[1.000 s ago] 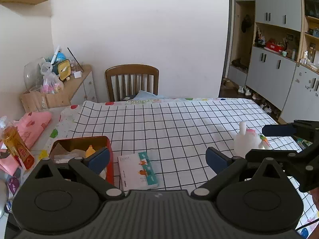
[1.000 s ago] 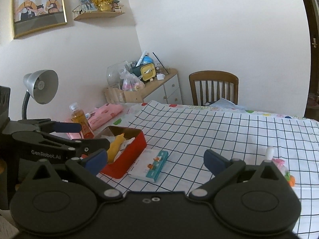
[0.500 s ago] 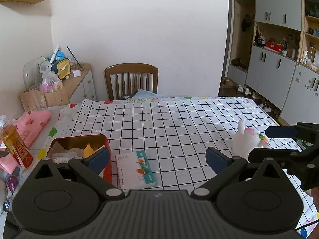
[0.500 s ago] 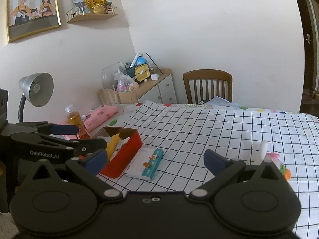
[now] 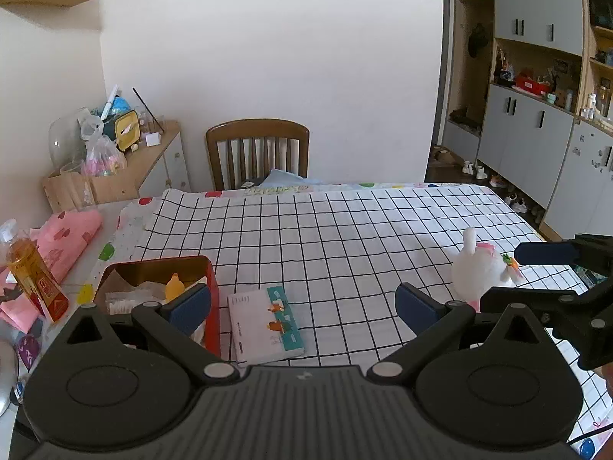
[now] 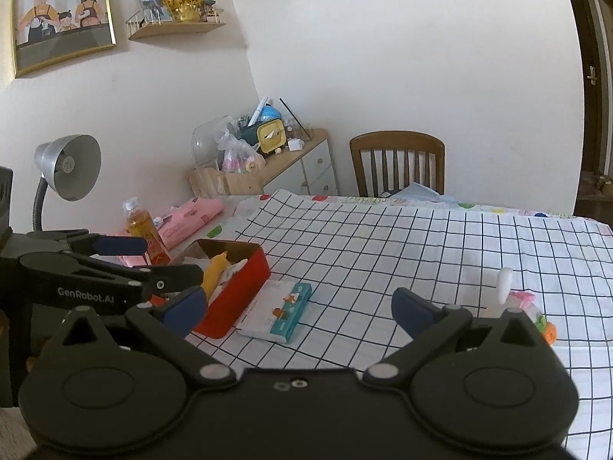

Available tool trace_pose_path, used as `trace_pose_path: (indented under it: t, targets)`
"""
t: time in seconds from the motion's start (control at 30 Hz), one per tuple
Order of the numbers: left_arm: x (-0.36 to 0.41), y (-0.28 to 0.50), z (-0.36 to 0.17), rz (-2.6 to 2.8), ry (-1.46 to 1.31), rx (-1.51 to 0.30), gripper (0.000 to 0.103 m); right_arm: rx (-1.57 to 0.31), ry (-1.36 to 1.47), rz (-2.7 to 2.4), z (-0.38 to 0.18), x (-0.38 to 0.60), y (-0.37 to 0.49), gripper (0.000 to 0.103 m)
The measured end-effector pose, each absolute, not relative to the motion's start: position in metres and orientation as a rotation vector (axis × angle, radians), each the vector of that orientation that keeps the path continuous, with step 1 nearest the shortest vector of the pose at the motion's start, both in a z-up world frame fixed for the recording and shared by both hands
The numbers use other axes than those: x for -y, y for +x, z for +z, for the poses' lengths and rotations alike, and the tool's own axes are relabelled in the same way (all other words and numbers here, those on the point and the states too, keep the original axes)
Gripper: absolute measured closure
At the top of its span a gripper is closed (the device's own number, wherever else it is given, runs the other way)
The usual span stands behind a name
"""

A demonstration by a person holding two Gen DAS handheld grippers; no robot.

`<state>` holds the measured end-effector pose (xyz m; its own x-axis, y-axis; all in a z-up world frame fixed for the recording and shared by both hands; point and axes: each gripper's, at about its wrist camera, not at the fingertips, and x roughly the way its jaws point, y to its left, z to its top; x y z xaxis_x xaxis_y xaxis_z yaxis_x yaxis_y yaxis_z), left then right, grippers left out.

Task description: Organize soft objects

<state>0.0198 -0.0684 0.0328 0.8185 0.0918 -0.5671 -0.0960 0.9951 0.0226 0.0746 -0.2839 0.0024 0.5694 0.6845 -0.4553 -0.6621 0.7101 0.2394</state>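
Note:
A red tin box (image 5: 212,308) (image 6: 239,287) stands at the table's near left, with a yellow soft toy (image 5: 174,285) (image 6: 213,270) and white soft items inside. A white plush rabbit (image 5: 479,268) (image 6: 505,287) with a pink and orange trim sits at the near right. My left gripper (image 5: 302,304) hovers open above the near edge, between box and rabbit, holding nothing. My right gripper (image 6: 299,304) is open too and empty, with the rabbit just beyond its right finger. Each gripper shows in the other's view, the right one (image 5: 551,272) close beside the rabbit.
A small booklet (image 5: 266,324) (image 6: 277,314) lies beside the box on the checked tablecloth (image 5: 325,230). A bottle of amber liquid (image 5: 32,272), pink cloth (image 5: 65,234) and a desk lamp (image 6: 65,168) crowd the left edge. A wooden chair (image 5: 256,151) stands at the far side.
Both grippers have pulled back and lifted slightly, so the table sits a little lower in view. Both stay open and empty; box, booklet and rabbit have not moved.

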Motion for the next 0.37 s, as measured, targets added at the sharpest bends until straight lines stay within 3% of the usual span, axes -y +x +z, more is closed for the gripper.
trace_pose_path:
  t: [0.37]
  targets:
    - [0.0636,0.0182,0.0311,0.111,-0.028,-0.613,0.0,-0.572,0.046,0.796,0.0002,0.2807,0.0791,0.0]
